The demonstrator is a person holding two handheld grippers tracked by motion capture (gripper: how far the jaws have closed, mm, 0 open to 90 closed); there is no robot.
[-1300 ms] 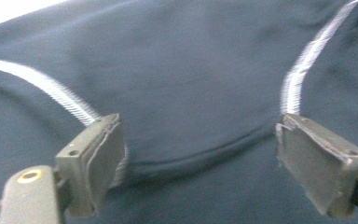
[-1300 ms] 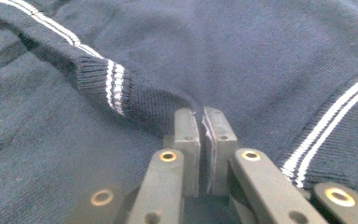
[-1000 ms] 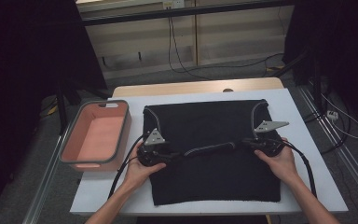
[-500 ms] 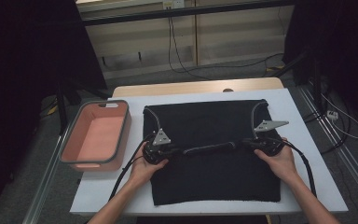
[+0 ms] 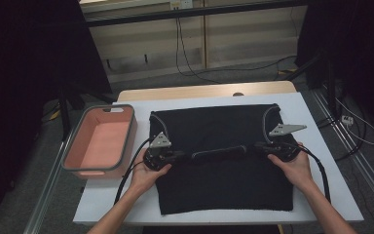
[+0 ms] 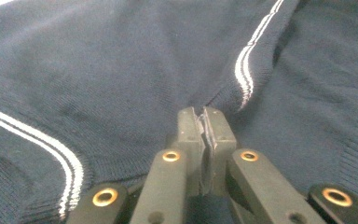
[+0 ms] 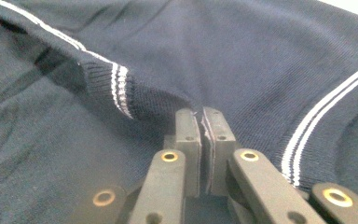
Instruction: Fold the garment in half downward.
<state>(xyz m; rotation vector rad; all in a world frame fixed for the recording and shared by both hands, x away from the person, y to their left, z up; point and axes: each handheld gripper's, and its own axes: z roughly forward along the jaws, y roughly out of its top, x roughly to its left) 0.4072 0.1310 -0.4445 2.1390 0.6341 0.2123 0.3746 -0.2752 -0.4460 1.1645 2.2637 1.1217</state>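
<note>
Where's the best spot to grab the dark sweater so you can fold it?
Probably just where it is pinched now. The left tongs and right tongs are each shut on the dark sweater, at the two ends of the raised ridge across its middle, coming in from either side. The flat knit bunches there, giving thin tongs something to nip.

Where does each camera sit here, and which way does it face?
High view: above the person's side, looking forward and down at the table and sweater; forearms and both hands show.
Left gripper view: rides the left gripper, looking along its shut jaws.
Right gripper view: rides the right gripper, the same.
All three share the dark sweater.
</note>
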